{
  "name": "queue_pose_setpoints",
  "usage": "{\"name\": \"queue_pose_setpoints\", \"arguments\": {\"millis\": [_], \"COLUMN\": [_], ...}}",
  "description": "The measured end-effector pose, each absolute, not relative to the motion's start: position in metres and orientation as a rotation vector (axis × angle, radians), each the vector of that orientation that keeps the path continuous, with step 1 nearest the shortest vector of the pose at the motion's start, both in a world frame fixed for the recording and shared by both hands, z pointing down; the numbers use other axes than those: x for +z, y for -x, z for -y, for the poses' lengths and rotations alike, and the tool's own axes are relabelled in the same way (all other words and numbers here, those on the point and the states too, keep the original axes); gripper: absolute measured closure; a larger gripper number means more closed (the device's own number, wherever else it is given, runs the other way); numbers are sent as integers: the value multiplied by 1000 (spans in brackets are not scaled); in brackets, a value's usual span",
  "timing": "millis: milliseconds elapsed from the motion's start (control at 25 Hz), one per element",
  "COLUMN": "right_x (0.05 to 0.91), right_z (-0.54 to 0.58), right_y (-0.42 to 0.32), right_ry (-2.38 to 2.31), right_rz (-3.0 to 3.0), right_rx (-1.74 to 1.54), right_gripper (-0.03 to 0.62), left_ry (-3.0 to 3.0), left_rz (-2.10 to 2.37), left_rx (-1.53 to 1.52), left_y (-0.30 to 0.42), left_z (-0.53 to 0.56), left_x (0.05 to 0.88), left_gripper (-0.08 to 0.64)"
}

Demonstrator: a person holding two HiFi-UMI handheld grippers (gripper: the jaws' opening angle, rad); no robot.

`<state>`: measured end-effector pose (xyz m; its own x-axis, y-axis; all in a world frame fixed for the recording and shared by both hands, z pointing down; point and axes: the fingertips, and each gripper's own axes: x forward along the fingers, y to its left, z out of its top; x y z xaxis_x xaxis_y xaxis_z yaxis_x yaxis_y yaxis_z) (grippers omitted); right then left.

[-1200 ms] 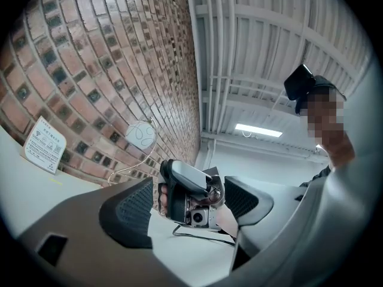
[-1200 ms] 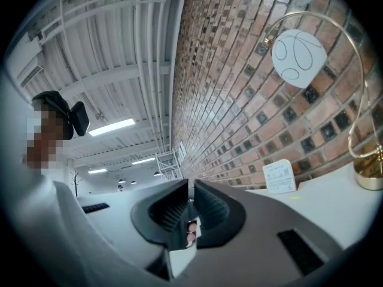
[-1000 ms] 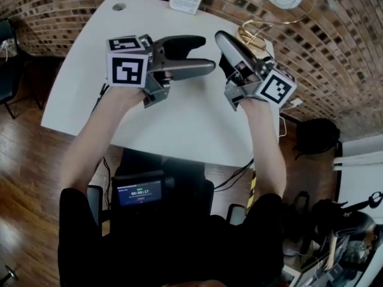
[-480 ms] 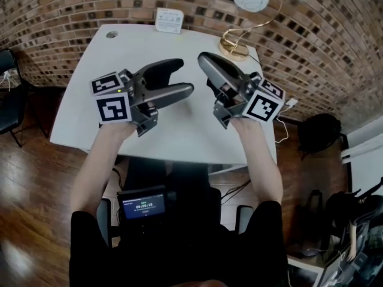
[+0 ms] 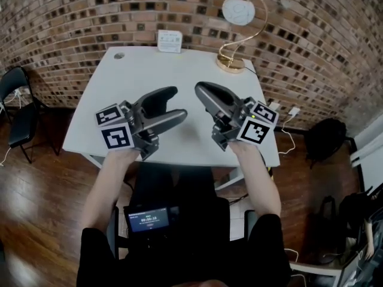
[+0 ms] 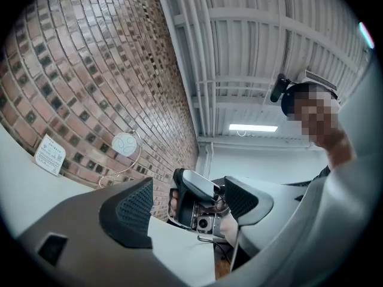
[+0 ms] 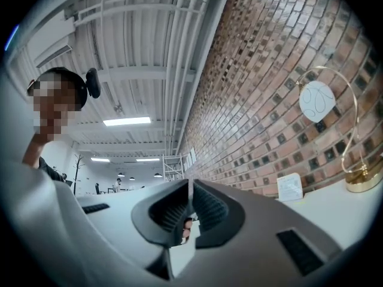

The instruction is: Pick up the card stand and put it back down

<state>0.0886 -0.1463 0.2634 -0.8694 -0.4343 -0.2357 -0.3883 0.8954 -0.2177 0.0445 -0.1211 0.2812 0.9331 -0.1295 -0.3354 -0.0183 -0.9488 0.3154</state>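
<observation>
The card stand (image 5: 229, 63) has a gold base, a thin gold loop and a round white card (image 5: 238, 9); it stands upright at the table's back right. It also shows in the left gripper view as the card stand (image 6: 124, 143) and in the right gripper view as the card stand (image 7: 317, 102). My left gripper (image 5: 178, 103) is open and empty over the table's near half, its jaws wide apart (image 6: 188, 205). My right gripper (image 5: 200, 88) is shut on nothing, its tips together (image 7: 190, 205). Both are well short of the stand.
A small white sign (image 5: 169, 40) leans on the brick wall at the white table's (image 5: 179, 64) back edge. A round grommet (image 5: 119, 56) sits back left. A black chair (image 5: 18, 100) stands left, a black bag (image 5: 326, 139) right.
Both grippers have drawn back from mid-table toward its near edge. The head view has lifted, now taking in the whole stand and the wall. The jaws stand as before.
</observation>
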Motion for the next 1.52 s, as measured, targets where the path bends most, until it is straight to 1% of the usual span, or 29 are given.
{"name": "queue_pose_setpoints", "arguments": {"millis": [320,640,1080,1520], "right_x": [255,270,265,268], "right_z": [120,100,65,41], "right_y": [-93,-97,-92,-94], "right_ry": [604,566,501,446], "right_rz": [-2753,-2725,-2726,-2720], "right_rx": [-174,-179,-32,35], "right_gripper": [551,555,561,568], "left_ry": [-2834,-2846,-2882,-2905], "left_rz": [102,91,96,94], "left_rx": [-510,-486,-469,-546], "left_y": [-43,-46,-47,-33], "left_z": [99,88,80,54], "left_x": [279,296,299,301], "left_gripper": [187,187,187,187]}}
